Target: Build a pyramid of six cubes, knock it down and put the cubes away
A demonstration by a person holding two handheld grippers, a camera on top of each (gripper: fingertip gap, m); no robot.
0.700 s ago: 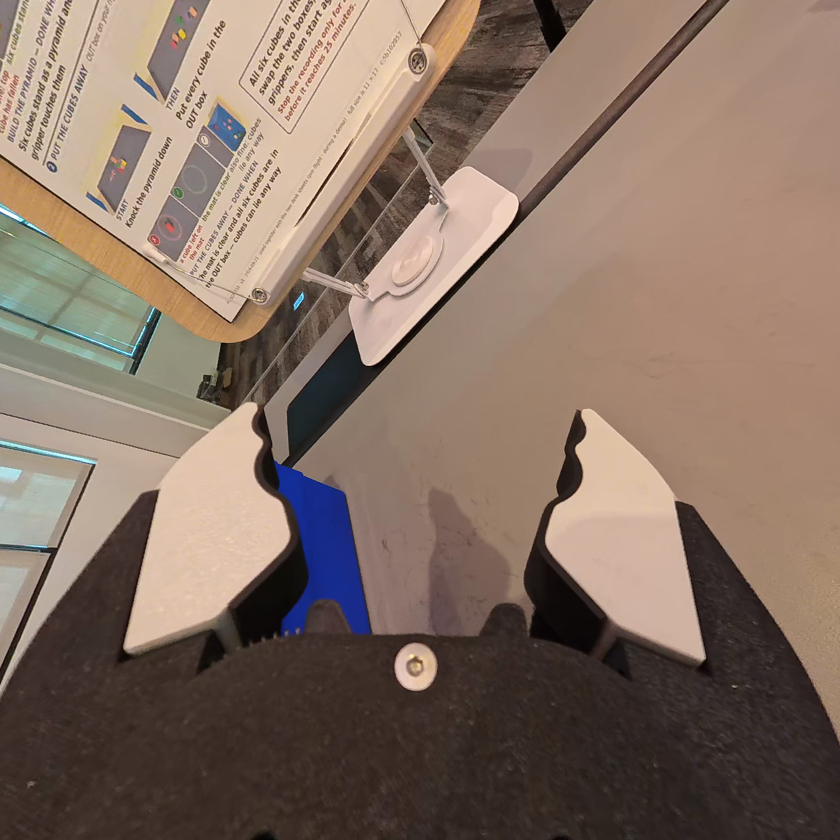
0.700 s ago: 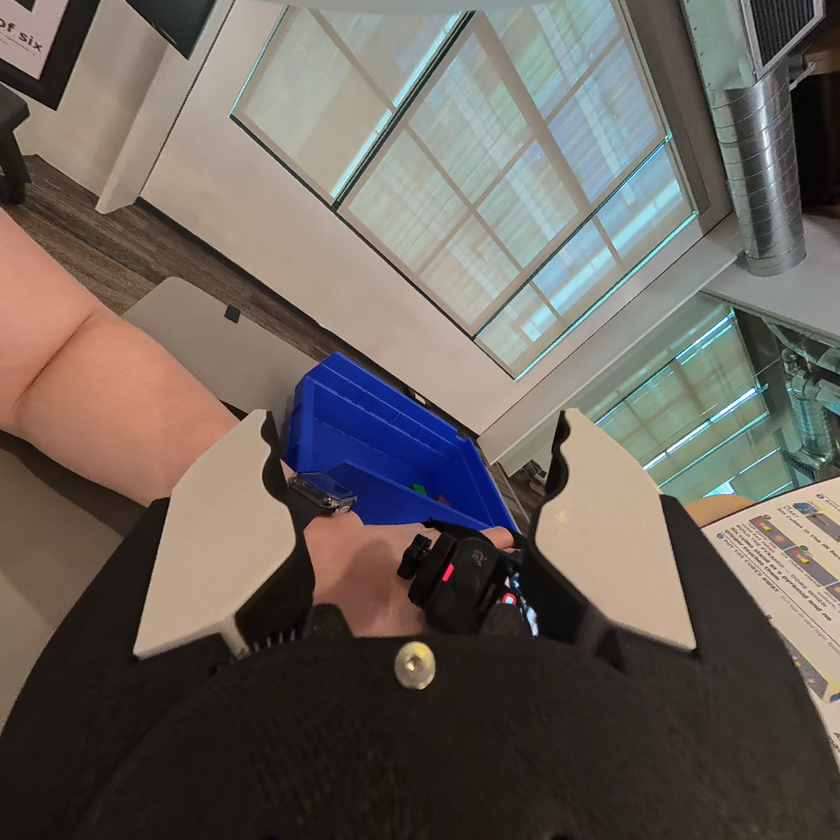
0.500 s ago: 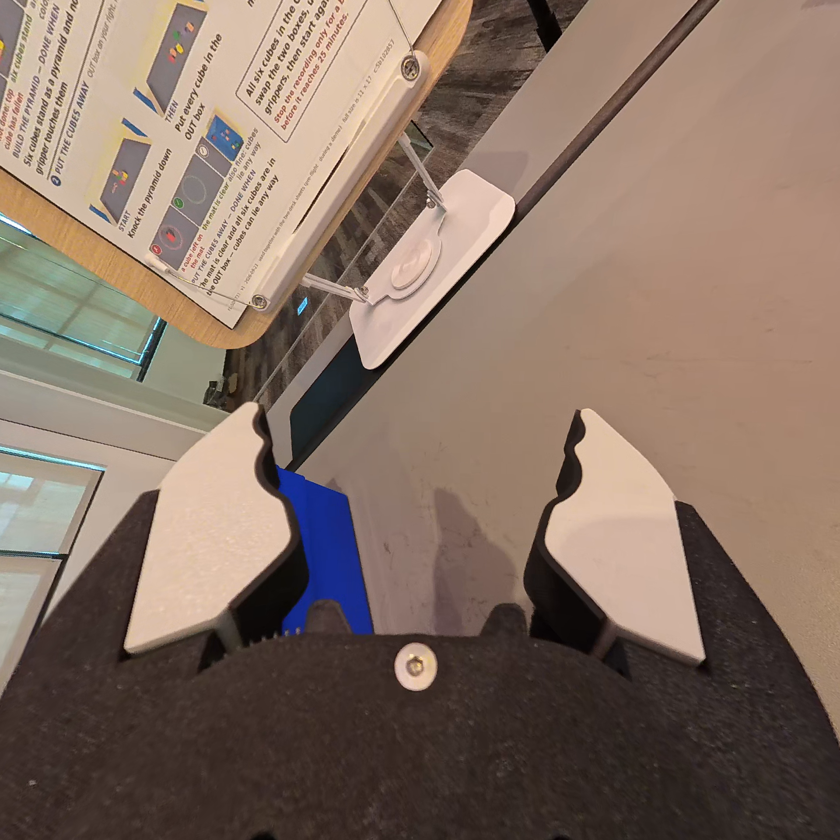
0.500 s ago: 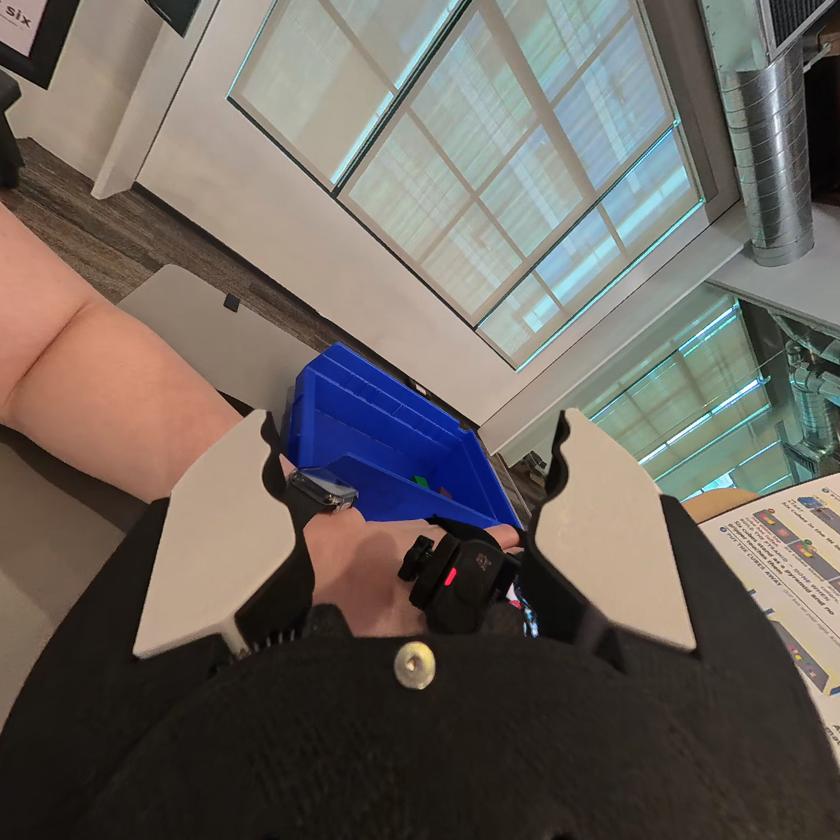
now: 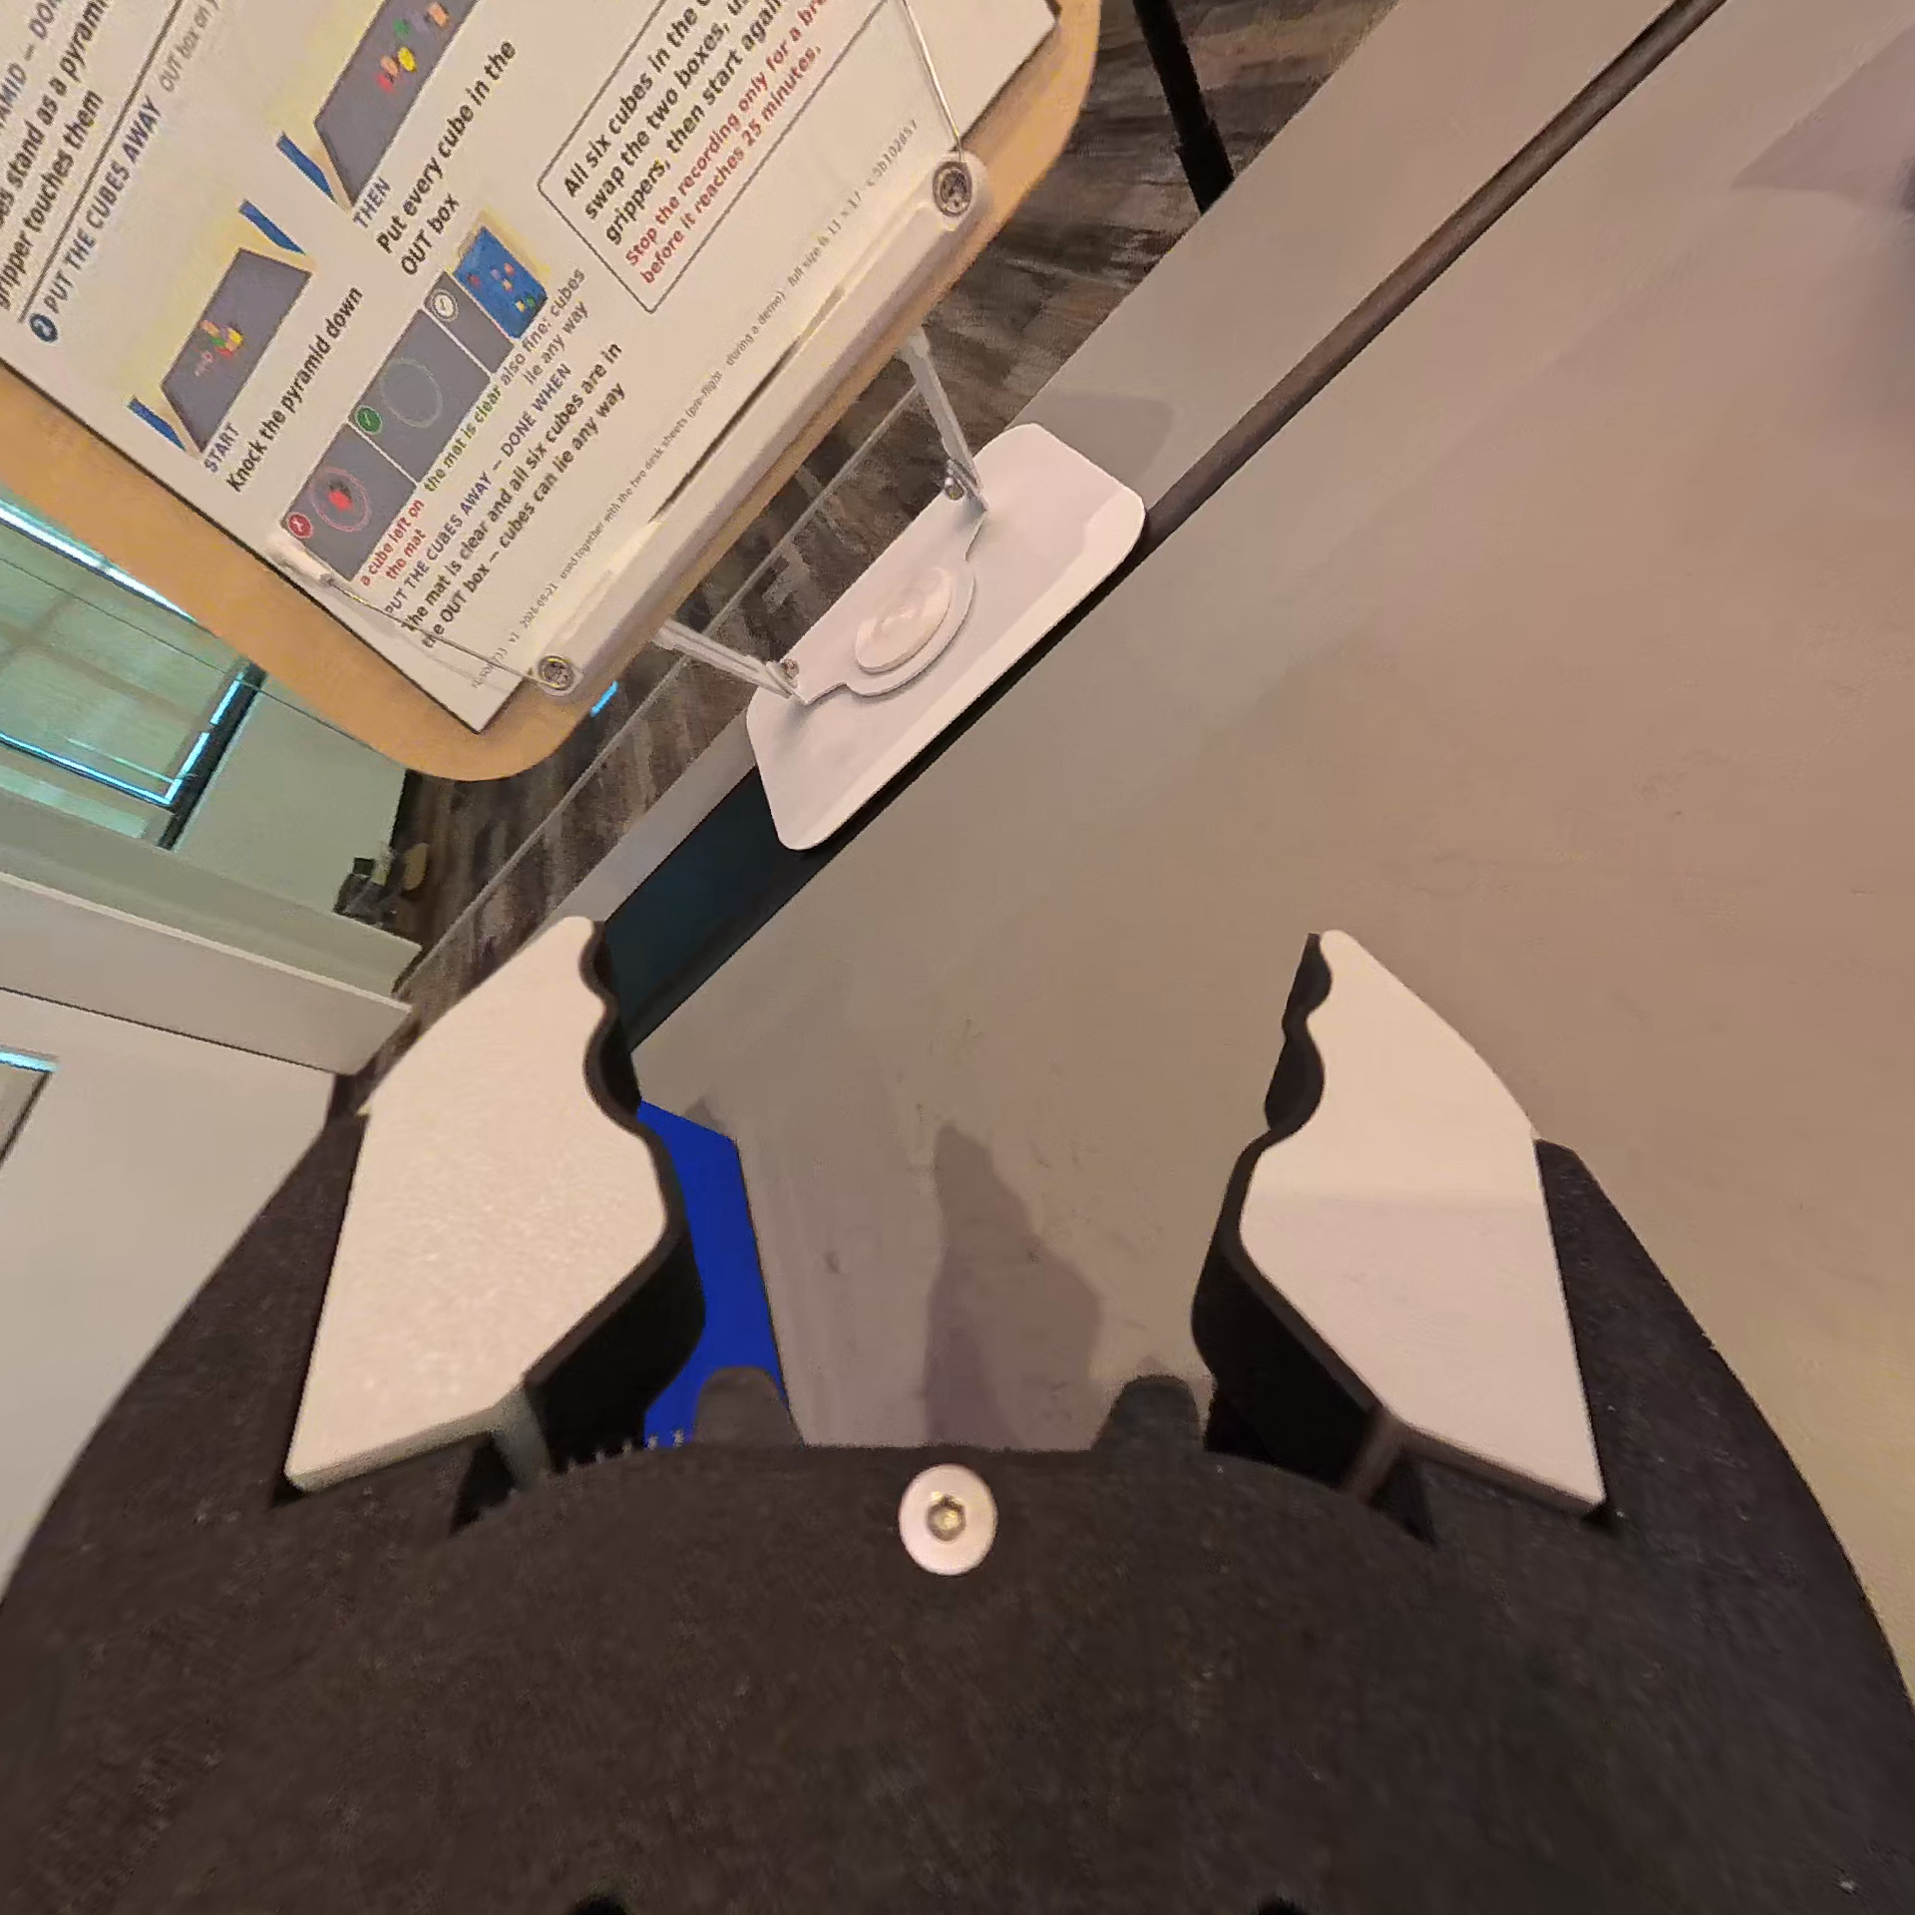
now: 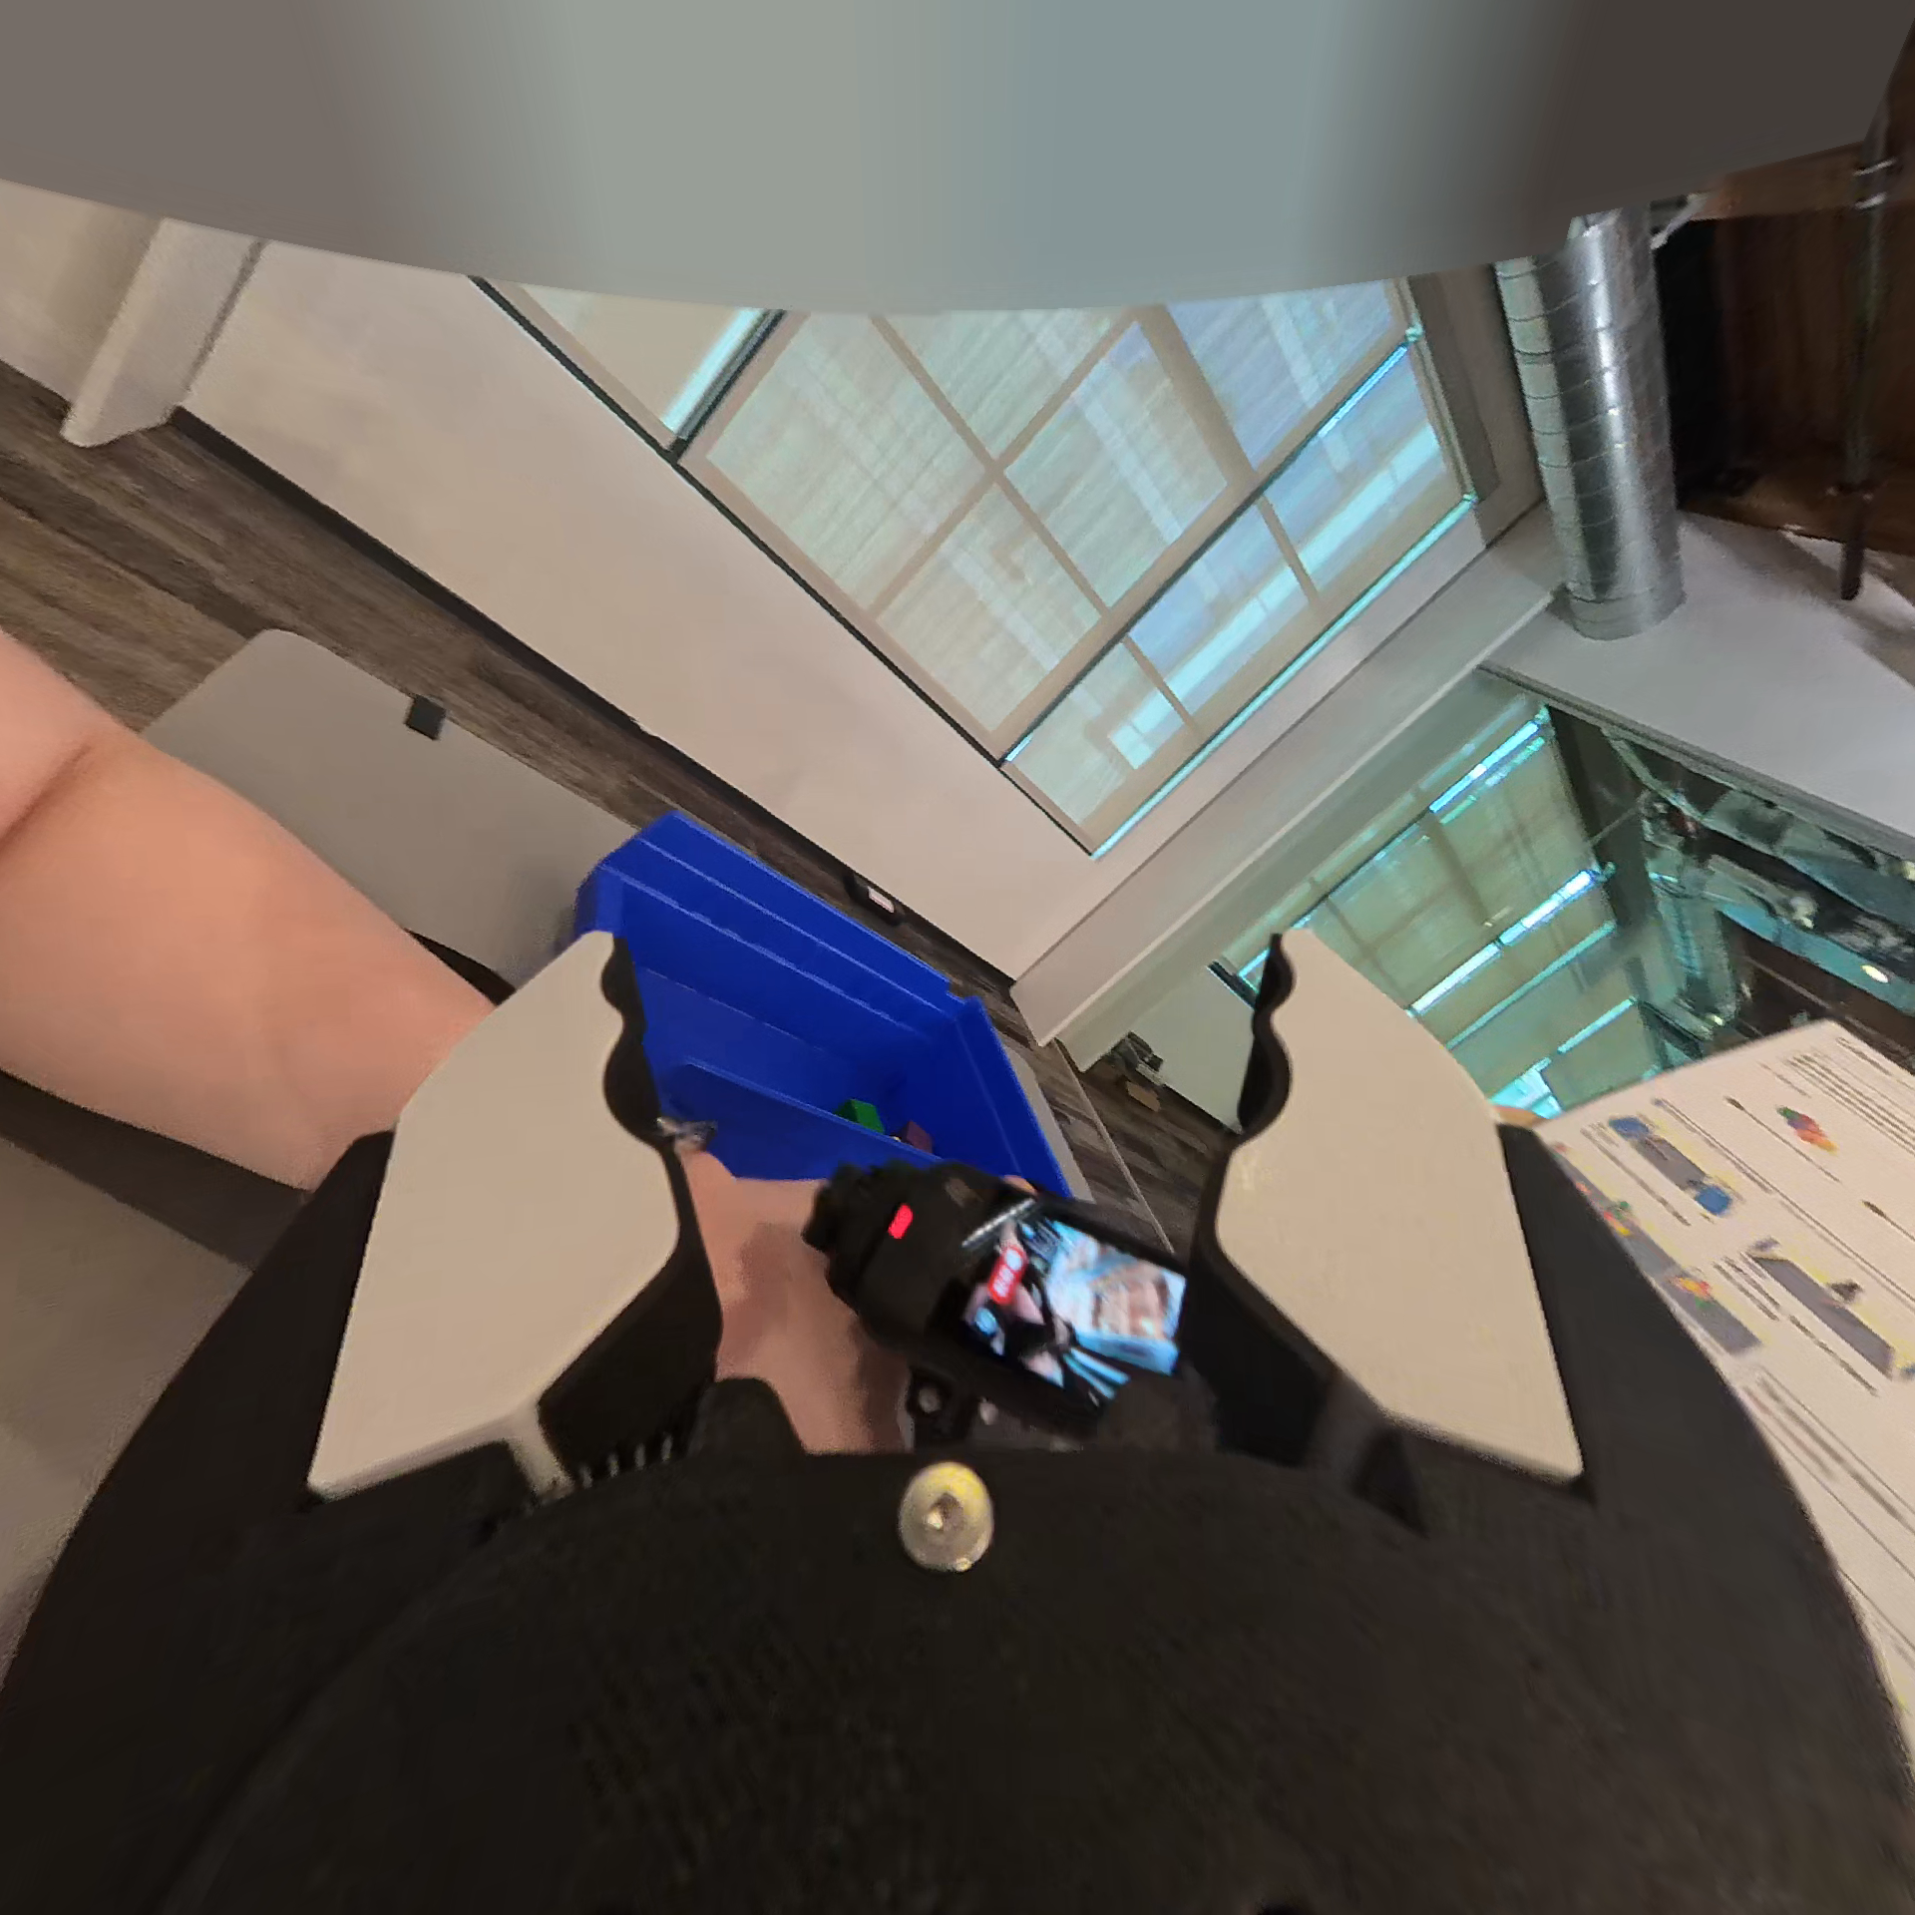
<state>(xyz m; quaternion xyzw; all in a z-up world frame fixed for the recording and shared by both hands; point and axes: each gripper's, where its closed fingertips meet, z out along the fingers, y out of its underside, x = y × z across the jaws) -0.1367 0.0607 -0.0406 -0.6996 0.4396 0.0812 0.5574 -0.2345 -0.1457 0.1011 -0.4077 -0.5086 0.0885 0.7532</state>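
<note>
My left gripper (image 5: 948, 1021) is open and empty, held tilted over the bare grey table (image 5: 1451, 829). A sliver of a blue box (image 5: 715, 1244) shows beside its left finger. My right gripper (image 6: 938, 1021) is open and empty, tilted and pointing across at the blue box (image 6: 808, 995). Inside the box a green cube (image 6: 858, 1111) and a bit of a purple one (image 6: 914, 1136) show; other cubes are hidden. The person's hand (image 6: 772, 1285) holds the other gripper's camera (image 6: 1036, 1295) in front of the box.
An instruction sheet on a wooden board (image 5: 435, 311) stands on a white stand base (image 5: 933, 632) at the table's far edge. It also shows in the right wrist view (image 6: 1741, 1212). A bare forearm (image 6: 187, 933) crosses the left. Windows and a metal duct fill the background. My hands' fingertips stand some 25 cm from each other.
The right wrist view has tilted and swung; the other gripper's camera now shows its lit screen. The left view has shifted slightly. Both grippers stay open.
</note>
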